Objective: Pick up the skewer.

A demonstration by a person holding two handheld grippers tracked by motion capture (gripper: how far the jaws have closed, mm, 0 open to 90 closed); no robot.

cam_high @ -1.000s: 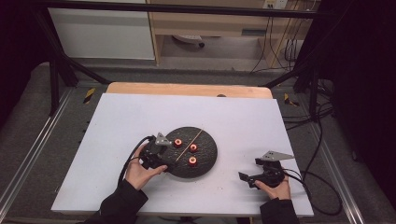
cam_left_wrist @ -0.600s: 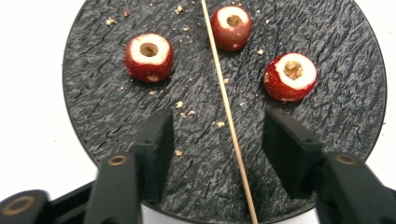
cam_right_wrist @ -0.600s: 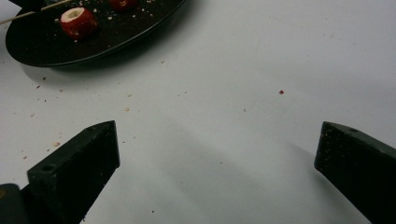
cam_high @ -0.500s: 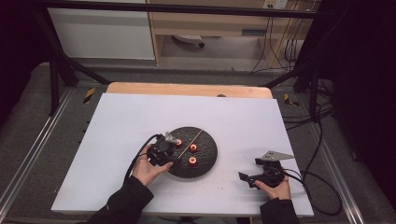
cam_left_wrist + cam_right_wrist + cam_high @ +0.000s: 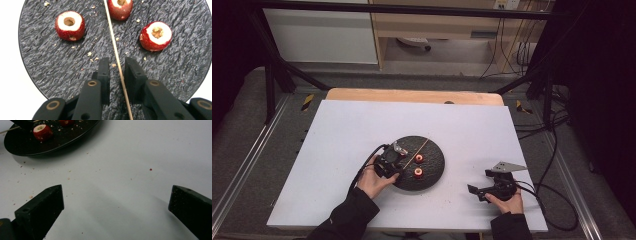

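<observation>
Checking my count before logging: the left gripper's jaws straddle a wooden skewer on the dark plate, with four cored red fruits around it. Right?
Not four. The left gripper view shows three cored red fruits on the dark plate. The left gripper does straddle the wooden skewer, its jaws just closing in.

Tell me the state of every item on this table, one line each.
Left tongs: jaws just closing around the skewer, narrow gap remaining.
Right tongs: wide open, nothing between them.
Skewer: lying flat on plate.
Three strawberries: cored, unskewered.
Plate: crumb-strewn.
</observation>
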